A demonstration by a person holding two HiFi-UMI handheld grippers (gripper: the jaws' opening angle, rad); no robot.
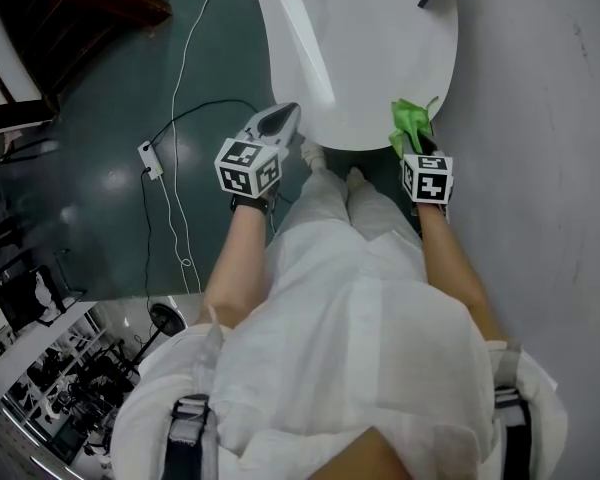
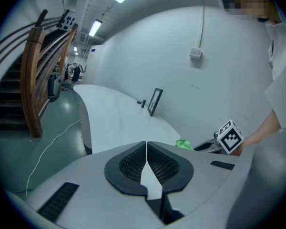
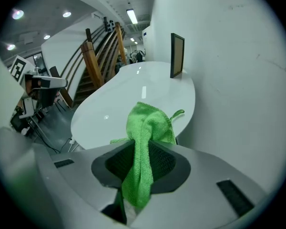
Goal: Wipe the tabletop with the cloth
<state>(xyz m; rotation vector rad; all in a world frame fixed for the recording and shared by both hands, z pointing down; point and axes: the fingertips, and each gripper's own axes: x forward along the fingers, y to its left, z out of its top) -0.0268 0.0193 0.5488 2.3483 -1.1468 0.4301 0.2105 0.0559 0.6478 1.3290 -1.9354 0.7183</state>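
Hold the right claw [image 3: 143, 162] pinched tight on the green cloth [image 3: 145, 128], bunched between its jaws and poking out ahead, at the near edge of the white tabletop [image 3: 128, 97]. Press the loose end flat and sweep in overlapping strokes, stopping short of the frame [image 3: 177, 55] far ahead, with the left claw [image 2: 147, 162] closed on nothing and held aside. By count: one cloth, one tabletop, one frame, two claws.

No legible text, label, brand, number or sign anywhere
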